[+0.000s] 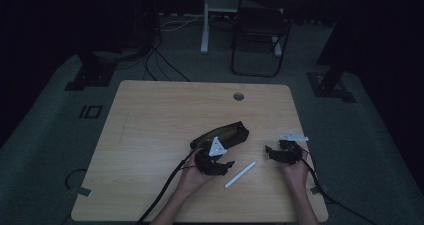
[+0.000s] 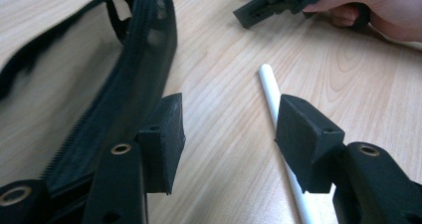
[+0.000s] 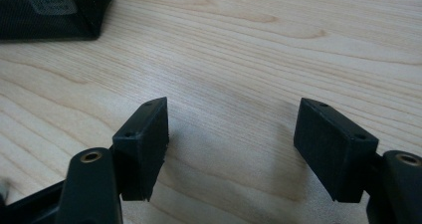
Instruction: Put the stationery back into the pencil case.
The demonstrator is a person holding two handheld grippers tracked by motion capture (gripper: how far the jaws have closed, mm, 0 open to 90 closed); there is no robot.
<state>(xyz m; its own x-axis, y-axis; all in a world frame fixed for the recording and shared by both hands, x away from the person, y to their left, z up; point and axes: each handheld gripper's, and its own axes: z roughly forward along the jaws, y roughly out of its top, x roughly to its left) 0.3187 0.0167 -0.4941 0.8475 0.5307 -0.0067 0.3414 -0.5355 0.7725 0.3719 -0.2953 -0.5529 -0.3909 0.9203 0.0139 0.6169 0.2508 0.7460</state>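
Note:
A black zip pouch [image 1: 222,134] lies open near the middle of the wooden table [image 1: 150,125]. A white pen-like stick [image 1: 240,174] rests just right of it. My left gripper [image 1: 224,165] hovers low between the pouch [image 2: 144,59] and the stick [image 2: 271,92]. Its jaws stand open with only bare wood between them [image 2: 229,119], and the stick runs under the right pad. My right gripper [image 1: 270,150] is farther right, pointing toward the pouch. In the left gripper view it appears at the top [image 2: 263,10]. Its own jaws [image 3: 231,119] are open over bare table, with a pouch corner [image 3: 50,10] beyond.
A round cable hole [image 1: 238,96] sits near the table's far edge. A folding chair [image 1: 260,30] and a white desk leg [image 1: 205,20] stand on the floor behind, with cables [image 1: 160,60] trailing. A black cable [image 1: 160,195] runs from the left gripper off the near edge.

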